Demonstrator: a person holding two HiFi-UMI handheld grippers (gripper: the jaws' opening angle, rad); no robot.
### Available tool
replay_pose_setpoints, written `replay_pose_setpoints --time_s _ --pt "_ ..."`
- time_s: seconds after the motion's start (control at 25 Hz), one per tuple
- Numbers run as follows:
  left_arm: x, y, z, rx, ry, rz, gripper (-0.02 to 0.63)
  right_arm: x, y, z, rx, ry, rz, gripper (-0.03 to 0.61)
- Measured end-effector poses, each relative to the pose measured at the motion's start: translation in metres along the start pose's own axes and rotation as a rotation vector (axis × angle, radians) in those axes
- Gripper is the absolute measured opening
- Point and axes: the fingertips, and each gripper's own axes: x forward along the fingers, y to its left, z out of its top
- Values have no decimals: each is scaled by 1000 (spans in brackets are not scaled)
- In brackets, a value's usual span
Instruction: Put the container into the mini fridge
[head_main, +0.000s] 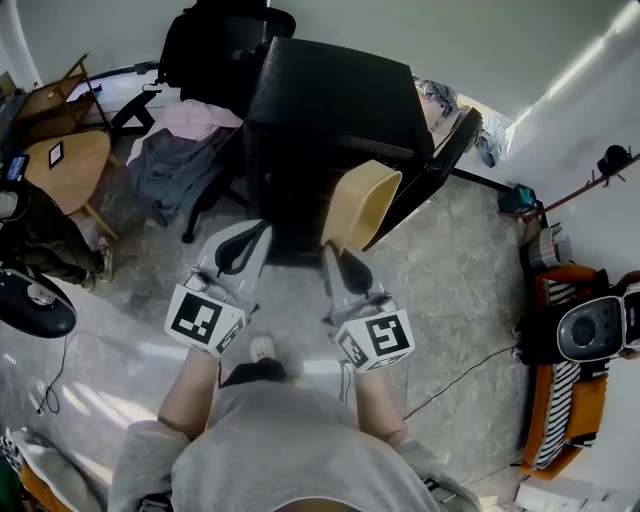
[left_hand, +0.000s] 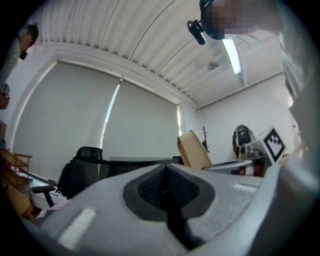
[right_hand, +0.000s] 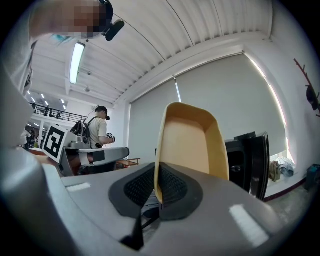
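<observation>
A tan, open-topped container (head_main: 362, 204) is held upright by its rim in my right gripper (head_main: 334, 247), which is shut on it just in front of the black mini fridge (head_main: 330, 110). In the right gripper view the container (right_hand: 192, 145) rises from the jaws, and the fridge (right_hand: 250, 160) stands to its right with its door swung open. My left gripper (head_main: 240, 250) hovers to the left of the container, shut and holding nothing. In the left gripper view the pads (left_hand: 165, 187) meet, with the container (left_hand: 194, 150) off to the right.
A black office chair (head_main: 215, 45) draped with clothes (head_main: 180, 150) stands left of the fridge. A wooden table (head_main: 70, 165) is at far left. An orange rack (head_main: 575, 390) with a speaker lines the right wall. A cable (head_main: 455, 375) runs over the tiled floor.
</observation>
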Motion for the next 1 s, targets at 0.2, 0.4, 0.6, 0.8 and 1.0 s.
replay_pose_setpoints --time_s 0.2,0.4,0.6,0.8,1.0 --pt "15 26 -10 -9 9 -26 0 30 -6 -9 0 23 -9 9" --pt "29 43 -25 -20 24 -47 0 51 -12 -23 4 47 -13 9" --pt "41 55 -41 -27 49 -54 0 66 -20 -37 6 79 -13 9" --pt "52 62 -60 -47 74 -52 0 74 -29 -60 4 138 -1 9" --pt "59 65 -82 -67 96 -36 0 80 -37 -93 8 204 22 9"
